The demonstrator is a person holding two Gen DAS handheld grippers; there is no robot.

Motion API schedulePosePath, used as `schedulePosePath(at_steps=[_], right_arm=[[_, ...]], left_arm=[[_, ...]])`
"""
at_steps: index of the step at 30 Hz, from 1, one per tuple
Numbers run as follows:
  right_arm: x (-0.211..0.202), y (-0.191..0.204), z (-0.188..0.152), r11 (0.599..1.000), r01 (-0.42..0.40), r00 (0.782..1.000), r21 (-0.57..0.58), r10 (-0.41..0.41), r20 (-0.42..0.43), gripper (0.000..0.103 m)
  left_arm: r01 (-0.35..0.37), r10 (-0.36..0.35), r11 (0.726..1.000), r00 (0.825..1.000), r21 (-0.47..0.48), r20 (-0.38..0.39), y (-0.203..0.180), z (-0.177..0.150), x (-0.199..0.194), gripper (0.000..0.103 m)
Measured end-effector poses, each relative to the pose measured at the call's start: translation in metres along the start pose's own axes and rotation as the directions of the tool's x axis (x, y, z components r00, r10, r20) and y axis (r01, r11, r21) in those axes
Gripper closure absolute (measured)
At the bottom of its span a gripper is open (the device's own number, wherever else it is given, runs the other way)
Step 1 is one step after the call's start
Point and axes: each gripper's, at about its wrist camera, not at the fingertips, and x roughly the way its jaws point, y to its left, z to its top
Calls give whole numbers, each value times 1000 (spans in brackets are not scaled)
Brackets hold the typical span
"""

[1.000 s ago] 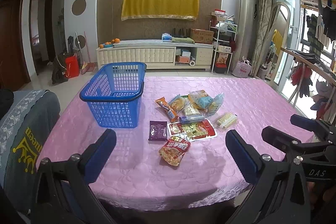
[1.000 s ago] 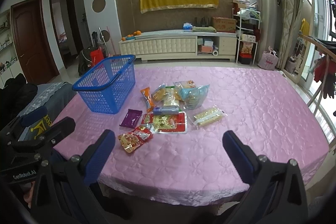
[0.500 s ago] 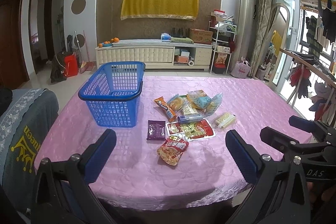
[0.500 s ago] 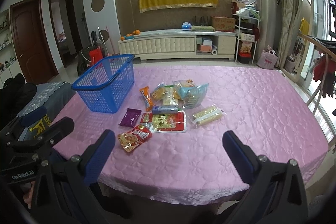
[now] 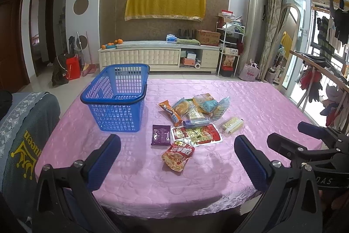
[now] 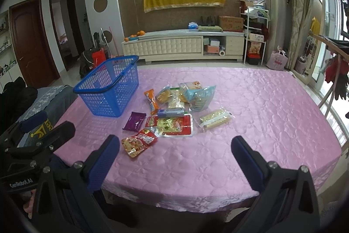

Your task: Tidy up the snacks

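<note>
Setting: desk under a quilted pink satin cloth (image 5: 250,102), seen from both wrist views across its near edge.
Container: blue perforated plastic basket (image 5: 115,106) with its handle folded along the rim, upright on the left part of the desk, apparently empty.
Snacks: loose cluster of sealed packets just right of the basket, none inside it.
Nearest packet: red and orange crinkled foil snack bag (image 5: 177,155), lying flat, closest to the near edge.
Neighbours: flat purple foil sachet (image 5: 161,134) beside the basket's front corner; wide red-bordered flat pack (image 5: 196,134), its near-left corner touching the foil bag; clear-wrapped pale wafer bar (image 6: 214,119) apart on the right.
Left gripper (image 5: 177,158): blue-padded fingers spread wide, empty, held above the near edge and aimed at the cluster.
Right gripper (image 6: 175,157): likewise spread wide and empty, beside the left one.
Stage: judged as the start; no packet grasped, approach not yet made.
Technique: take the outlying packets first, one per grasp; lower the fingers astride the foil bag's narrower width, close on its bulging middle rather than a slippery seam, lift clear of the red-bordered pack, then release low inside the basket.
Risk: thin flat packs may slide on the satin instead of rising.
</note>
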Motion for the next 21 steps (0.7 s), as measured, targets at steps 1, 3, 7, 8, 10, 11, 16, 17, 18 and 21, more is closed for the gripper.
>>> schedulePosePath(at_steps=[1,3,7,8,10,11,16,17,18,21], right_arm=[[0,0,1,1000,0,1000,0,0,0,0],[0,0,1,1000,1,1000,-2,-1,1,0],[0,0,1,1000,-1,1000,1,1,-2,0],[1,0,1,1000,-1,1000,1,1,-3,0],[1,0,1,1000,1,1000,1,-1,-2,0],[1,0,1,1000,-1,1000,0,1,-2,0],[1,1,1,1000,-2,1000,0,2,-6,0],[1,0,1,1000,-4,1000,0,4,-5,0],[1,1,1,1000,-3,1000,-1,3,-3,0],[-1,2,2,1000,-6,1000,-6,6,7,0]], left_arm=[[-1,1,1000,1000,1,0,0,0,0,0],[1,-1,1000,1000,-1,-2,0,0,0,0],[2,-2,1000,1000,-4,-4,-1,-1,-1,0],[2,-2,1000,1000,-5,-6,-1,-1,0,0],[1,-1,1000,1000,-7,-6,0,-1,0,0],[2,-2,1000,1000,-8,-8,0,-2,-1,0],[1,-1,1000,1000,-9,-8,1,-1,1,0],[0,0,1000,1000,-10,-8,2,-1,0,0],[0,0,1000,1000,-10,-7,2,0,0,0],[-1,1,1000,1000,-13,-5,3,1,0,0]])
